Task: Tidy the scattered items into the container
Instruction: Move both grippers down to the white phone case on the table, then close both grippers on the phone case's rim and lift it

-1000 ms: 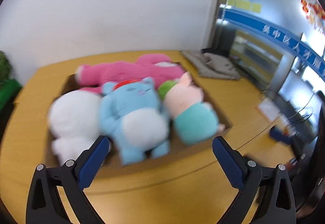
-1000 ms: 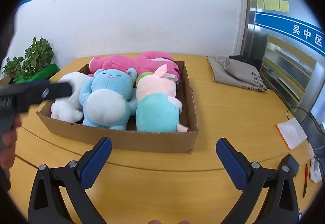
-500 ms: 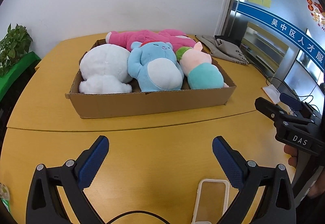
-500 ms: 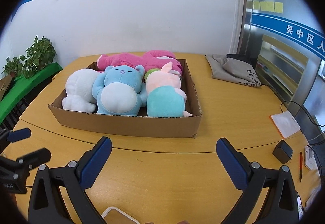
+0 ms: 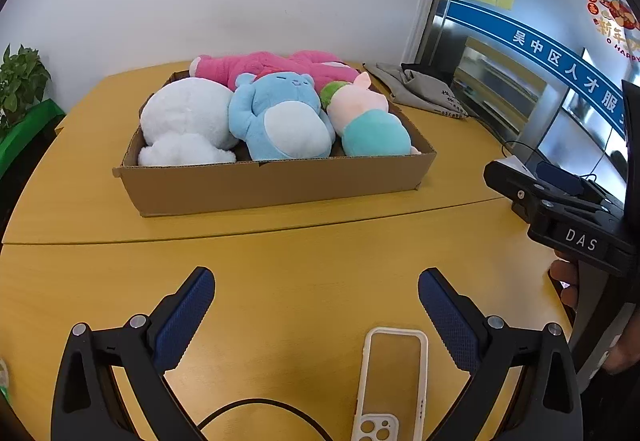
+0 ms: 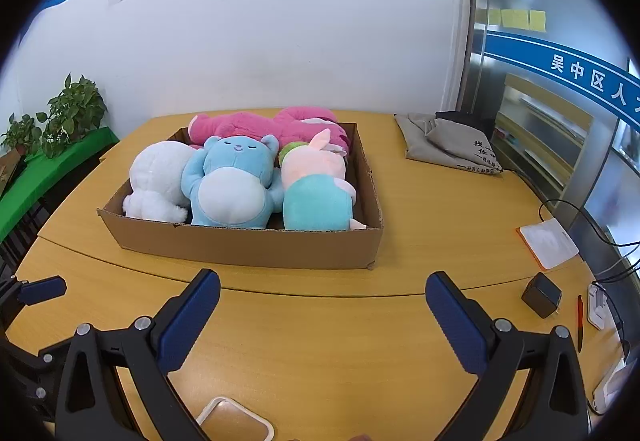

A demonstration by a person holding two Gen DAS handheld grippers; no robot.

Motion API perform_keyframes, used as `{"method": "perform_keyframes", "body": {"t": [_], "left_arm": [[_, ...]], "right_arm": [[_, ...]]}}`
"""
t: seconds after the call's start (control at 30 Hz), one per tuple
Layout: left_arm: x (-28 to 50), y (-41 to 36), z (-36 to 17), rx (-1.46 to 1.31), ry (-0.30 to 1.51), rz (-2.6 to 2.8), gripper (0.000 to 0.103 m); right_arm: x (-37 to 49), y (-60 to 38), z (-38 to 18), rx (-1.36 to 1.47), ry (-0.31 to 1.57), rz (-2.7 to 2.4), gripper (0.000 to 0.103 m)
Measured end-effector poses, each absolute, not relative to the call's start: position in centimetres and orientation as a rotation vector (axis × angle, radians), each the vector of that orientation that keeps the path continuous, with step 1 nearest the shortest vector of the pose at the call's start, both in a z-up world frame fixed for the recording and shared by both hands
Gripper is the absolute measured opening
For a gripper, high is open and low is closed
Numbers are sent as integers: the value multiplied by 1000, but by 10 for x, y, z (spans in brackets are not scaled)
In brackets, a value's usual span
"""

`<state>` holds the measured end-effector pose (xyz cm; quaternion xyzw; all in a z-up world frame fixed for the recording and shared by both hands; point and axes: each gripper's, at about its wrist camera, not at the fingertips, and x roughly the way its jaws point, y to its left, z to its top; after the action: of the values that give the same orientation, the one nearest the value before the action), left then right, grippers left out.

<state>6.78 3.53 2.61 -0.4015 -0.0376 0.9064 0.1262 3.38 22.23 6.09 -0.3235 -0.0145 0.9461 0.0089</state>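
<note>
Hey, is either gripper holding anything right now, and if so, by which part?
Nothing is held. The left gripper and right gripper are both open and empty above the table.

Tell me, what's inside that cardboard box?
The cardboard box holds four plush toys: white, blue bear, pink-and-teal, and a long pink one behind. They cover its floor.

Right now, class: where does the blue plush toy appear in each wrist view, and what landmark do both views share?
Left wrist: blue plush toy upper centre, inside the cardboard box.
Right wrist: blue plush toy left of centre, same box.
Shared landmark: pink plush toy behind it.
</note>
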Motion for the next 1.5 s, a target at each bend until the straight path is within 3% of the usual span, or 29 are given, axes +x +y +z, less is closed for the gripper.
{"method": "perform_keyframes", "body": {"t": [0.63, 0.8, 1.0, 1.17, 1.23, 1.3, 1.33, 1.43, 1.47, 1.5], "left_arm": [[94, 44, -8, -1284, -96, 2481, 103], [112, 46, -31, -1359, -103, 2392, 102], [130, 54, -64, -1467, -84, 2275, 92], [131, 66, -80, -1535, -81, 2203, 72], [130, 73, -85, -1553, -64, 2186, 65], [130, 79, -90, -1574, -49, 2169, 47], [129, 81, -93, -1590, -45, 2163, 32], [129, 84, -94, -1601, -10, 2192, 18], [129, 85, -94, -1607, -1, 2205, 8], [128, 83, -95, -1614, -8, 2213, 5]], "right_arm": [[40, 223, 48, -1086, -31, 2943, 103], [54, 219, 22, -1225, -101, 2976, 103], [66, 218, -33, -1538, -173, 2921, 103], [71, 205, -63, -1676, -237, 2861, 101], [71, 200, -73, -1706, -280, 2828, 92], [71, 196, -82, -1747, -302, 2797, 71], [72, 194, -86, -1767, -310, 2785, 67], [75, 191, -89, -1775, -299, 2795, 59], [75, 191, -89, -1778, -286, 2798, 55], [75, 190, -88, -1785, -265, 2806, 47]]}}
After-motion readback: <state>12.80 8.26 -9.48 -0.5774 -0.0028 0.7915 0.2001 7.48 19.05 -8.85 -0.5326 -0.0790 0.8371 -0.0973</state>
